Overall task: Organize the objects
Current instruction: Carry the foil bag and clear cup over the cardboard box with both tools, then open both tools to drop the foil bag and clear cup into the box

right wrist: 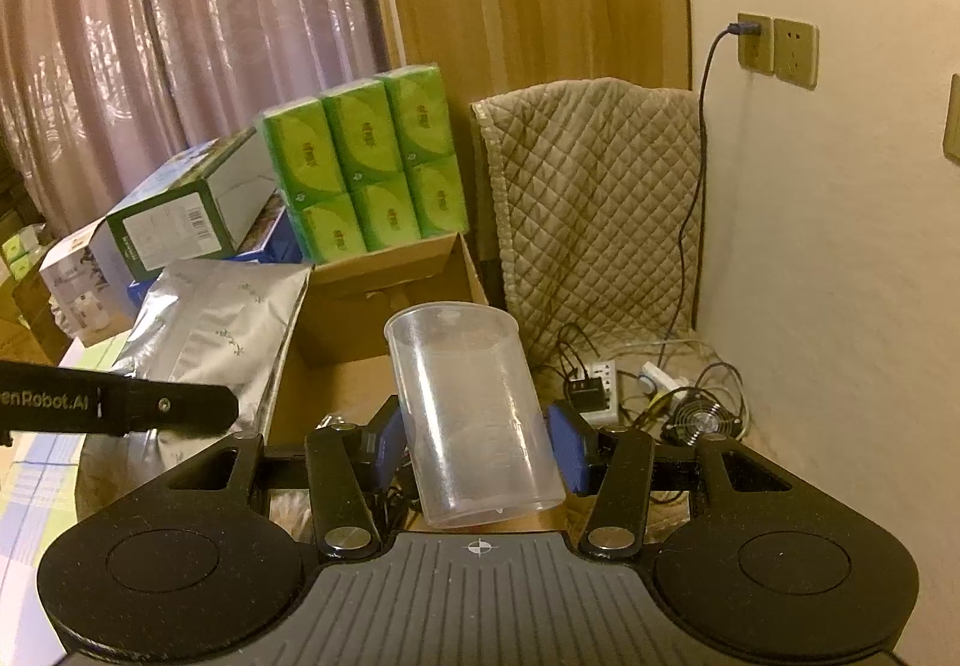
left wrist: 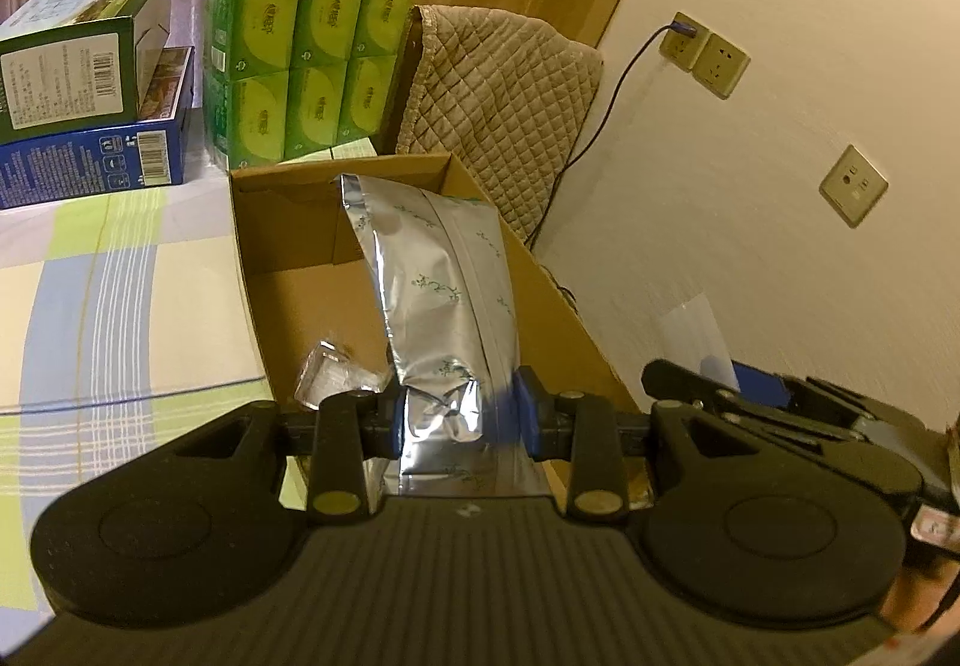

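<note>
Left claw (left wrist: pixel 459 420) pinches a crinkled silver foil pouch (left wrist: pixel 438 294).

Dim, warm yellowish indoor light; soft focus, fisheye-bent dark corners.

Cream wall (right wrist: pixel 840 246), pink curtains (right wrist: pixel 150 36)

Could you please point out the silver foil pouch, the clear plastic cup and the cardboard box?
silver foil pouch (left wrist: pixel 444 282): left wrist view, middle of its printed face.
clear plastic cup (right wrist: pixel 474 414): right wrist view, middle of its side wall.
cardboard box (left wrist: pixel 288 234): left wrist view, inner left wall.
</note>
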A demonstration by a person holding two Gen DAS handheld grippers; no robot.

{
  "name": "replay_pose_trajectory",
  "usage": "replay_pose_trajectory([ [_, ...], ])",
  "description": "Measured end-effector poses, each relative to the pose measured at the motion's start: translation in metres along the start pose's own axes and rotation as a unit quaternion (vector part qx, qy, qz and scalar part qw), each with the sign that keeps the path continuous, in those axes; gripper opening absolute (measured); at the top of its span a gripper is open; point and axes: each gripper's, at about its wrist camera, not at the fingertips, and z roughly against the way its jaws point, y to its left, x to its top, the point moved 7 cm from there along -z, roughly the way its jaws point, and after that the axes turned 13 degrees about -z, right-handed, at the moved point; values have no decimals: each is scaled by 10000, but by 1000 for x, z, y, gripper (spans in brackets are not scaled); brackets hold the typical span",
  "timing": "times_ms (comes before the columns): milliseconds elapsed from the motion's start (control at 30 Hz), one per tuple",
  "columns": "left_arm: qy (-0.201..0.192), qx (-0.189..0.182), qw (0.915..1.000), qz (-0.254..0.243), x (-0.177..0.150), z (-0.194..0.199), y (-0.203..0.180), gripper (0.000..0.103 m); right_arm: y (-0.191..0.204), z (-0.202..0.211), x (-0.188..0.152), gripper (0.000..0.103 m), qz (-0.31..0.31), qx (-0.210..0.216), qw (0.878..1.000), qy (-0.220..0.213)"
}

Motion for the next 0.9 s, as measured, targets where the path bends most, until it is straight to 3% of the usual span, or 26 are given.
replay_pose_trajectory([
  [233, -147, 177, 9997, -43, 9, -5, 6, 37, -3, -5, -1, 48, -25, 9, 10000, 19],
  [500, -82, 282, 9996, 49, -10, 6, 16, 37, 3, -5, -6, 48, -19, 96, 9999, 84],
  [900, 41, 421, 9991, 48, -28, 16, 23, 49, 15, -4, -8, 48, -33, 227, 9996, 174],
])
